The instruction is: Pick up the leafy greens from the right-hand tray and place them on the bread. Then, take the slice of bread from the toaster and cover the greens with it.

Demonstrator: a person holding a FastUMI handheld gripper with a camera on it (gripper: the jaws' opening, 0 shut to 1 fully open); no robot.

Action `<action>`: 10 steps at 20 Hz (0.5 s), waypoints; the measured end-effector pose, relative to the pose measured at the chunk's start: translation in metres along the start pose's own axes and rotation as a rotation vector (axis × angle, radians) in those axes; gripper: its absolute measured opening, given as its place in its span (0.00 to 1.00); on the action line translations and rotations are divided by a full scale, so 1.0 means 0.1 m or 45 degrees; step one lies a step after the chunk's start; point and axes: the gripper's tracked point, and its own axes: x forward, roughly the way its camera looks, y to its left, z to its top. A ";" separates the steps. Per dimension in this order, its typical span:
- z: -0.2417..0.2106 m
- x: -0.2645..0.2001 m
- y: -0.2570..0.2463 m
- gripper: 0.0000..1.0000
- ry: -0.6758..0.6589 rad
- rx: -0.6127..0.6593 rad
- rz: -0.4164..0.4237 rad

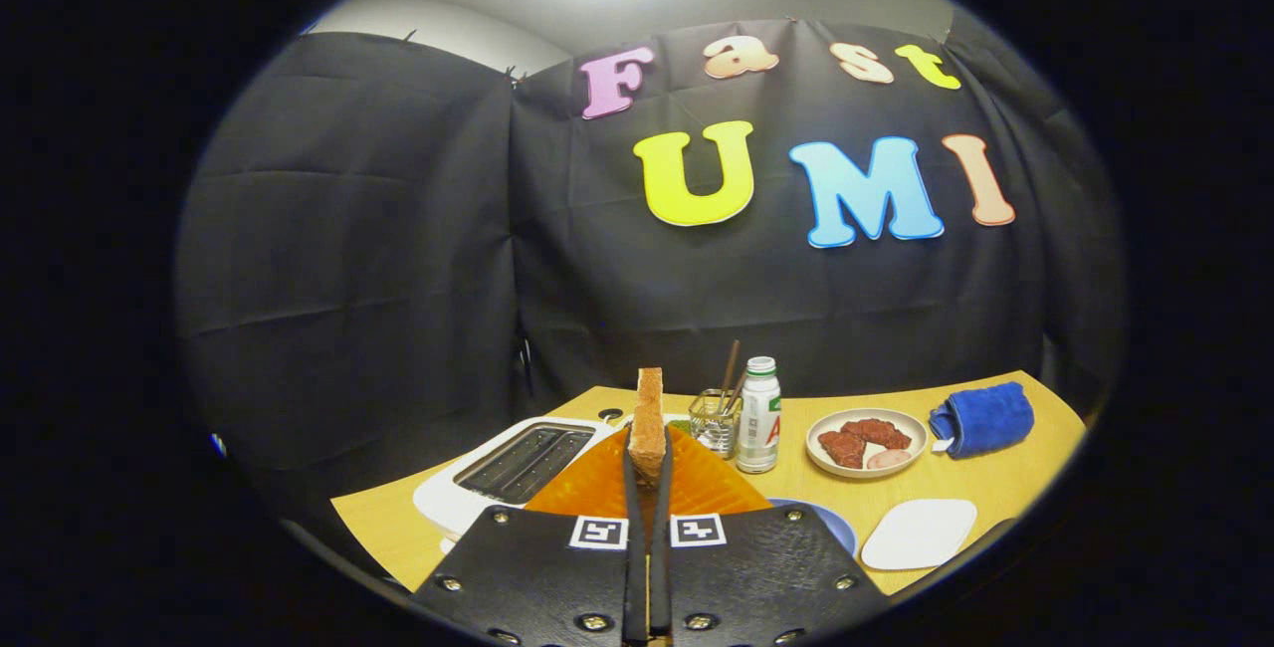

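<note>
I see the hand-held gripper (648, 473) pinching the slice of bread (649, 423) between its two fingers in the lower middle of the frame. The slice stands upright on its edge, lifted above the counter (1005, 473). Both fingers press on its lower part.

The toaster (518, 468) lies at the lower left of the slice, and the slots I can see look empty, so I judge the second half of the task is under way: the bread is out of the toaster and in the grip.

Just behind the fingers there is an orange plate (597, 493). What lies on it is hidden by the gripper body, so I cannot tell if the greens already sit on a lower bread there. I see a small green thing (679, 425) beside the slice, too small to name.

At the lower right of the frame a white tray (918, 533) appears bare, which would fit greens already taken. What I think is left: to lay the slice flat over the greens.
</note>
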 end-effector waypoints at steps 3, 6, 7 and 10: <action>-0.04 -0.05 -0.26 0.01 -0.007 0.002 -0.052; -0.14 -0.05 -0.35 0.01 0.013 0.041 -0.042; -0.18 -0.06 -0.37 0.02 0.018 0.044 -0.034; -0.25 -0.06 -0.40 0.02 0.021 0.031 -0.028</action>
